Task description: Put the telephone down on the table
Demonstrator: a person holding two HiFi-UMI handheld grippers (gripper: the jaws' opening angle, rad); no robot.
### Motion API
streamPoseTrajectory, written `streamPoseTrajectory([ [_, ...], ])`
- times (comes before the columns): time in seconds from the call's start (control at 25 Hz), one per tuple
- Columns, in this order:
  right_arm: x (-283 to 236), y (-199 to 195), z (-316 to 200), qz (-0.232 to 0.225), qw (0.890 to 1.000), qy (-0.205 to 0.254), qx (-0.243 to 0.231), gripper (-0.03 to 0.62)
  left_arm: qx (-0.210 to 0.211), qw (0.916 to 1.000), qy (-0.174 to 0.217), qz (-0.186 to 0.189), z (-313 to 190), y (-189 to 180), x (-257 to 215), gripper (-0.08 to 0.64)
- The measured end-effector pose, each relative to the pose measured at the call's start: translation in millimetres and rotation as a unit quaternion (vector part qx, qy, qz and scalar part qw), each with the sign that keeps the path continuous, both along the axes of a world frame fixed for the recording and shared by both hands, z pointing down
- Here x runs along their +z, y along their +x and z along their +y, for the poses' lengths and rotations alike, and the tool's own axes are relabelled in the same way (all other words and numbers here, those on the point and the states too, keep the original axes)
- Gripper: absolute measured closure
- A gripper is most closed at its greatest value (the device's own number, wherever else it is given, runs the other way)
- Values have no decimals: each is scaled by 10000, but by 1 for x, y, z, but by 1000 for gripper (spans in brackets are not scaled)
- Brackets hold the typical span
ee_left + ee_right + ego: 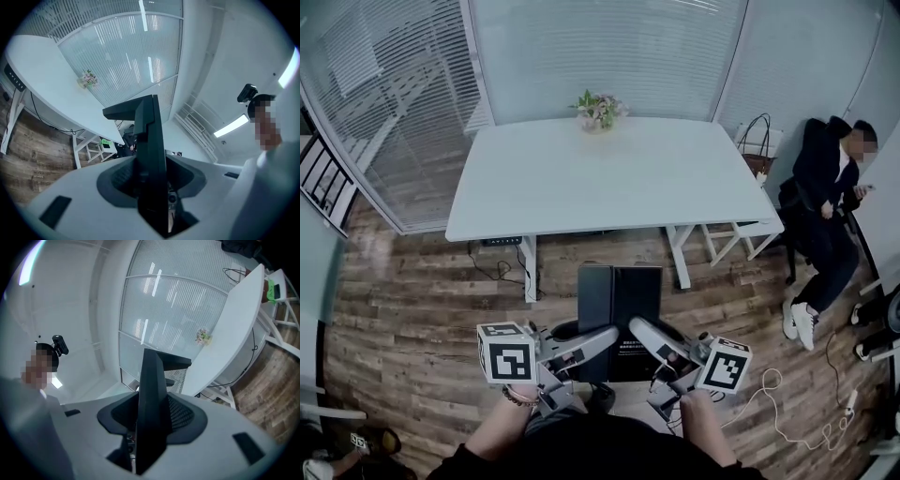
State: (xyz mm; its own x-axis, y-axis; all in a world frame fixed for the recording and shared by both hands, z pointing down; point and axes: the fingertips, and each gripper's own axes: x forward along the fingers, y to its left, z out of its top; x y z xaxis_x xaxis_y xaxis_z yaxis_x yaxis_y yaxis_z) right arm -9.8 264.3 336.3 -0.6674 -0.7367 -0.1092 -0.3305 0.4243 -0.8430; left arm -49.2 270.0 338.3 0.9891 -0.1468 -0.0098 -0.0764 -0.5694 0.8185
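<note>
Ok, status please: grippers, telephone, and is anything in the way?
Left gripper and right gripper both clamped on the telephone, held short of the table. Only flowers at its far edge. Nothing in the way.

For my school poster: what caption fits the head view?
Left claw and right claw hold a black telephone before a white table.

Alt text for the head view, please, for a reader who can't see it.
The left gripper and right gripper clamp a black telephone between them above the wood floor, short of a white table. Flowers stand at the table's far edge; a person sits at the right.
</note>
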Motion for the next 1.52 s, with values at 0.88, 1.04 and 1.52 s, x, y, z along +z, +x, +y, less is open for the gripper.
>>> streamPoseTrajectory([
  [0.88, 6, 7, -19, 42, 10000, -69, -31, 408, -36, 9999, -73, -66, -18, 6, 6, 367],
  [1.04, 2, 7, -15, -183, 9997, -86, -134, 408, -49, 10000, -83, -26, -15, 13, 8, 368],
  [1.52, 15, 18, -16, 38, 9998, -122, -158, 410, -131, 9998, -164, -65, -13, 17, 13, 368],
])
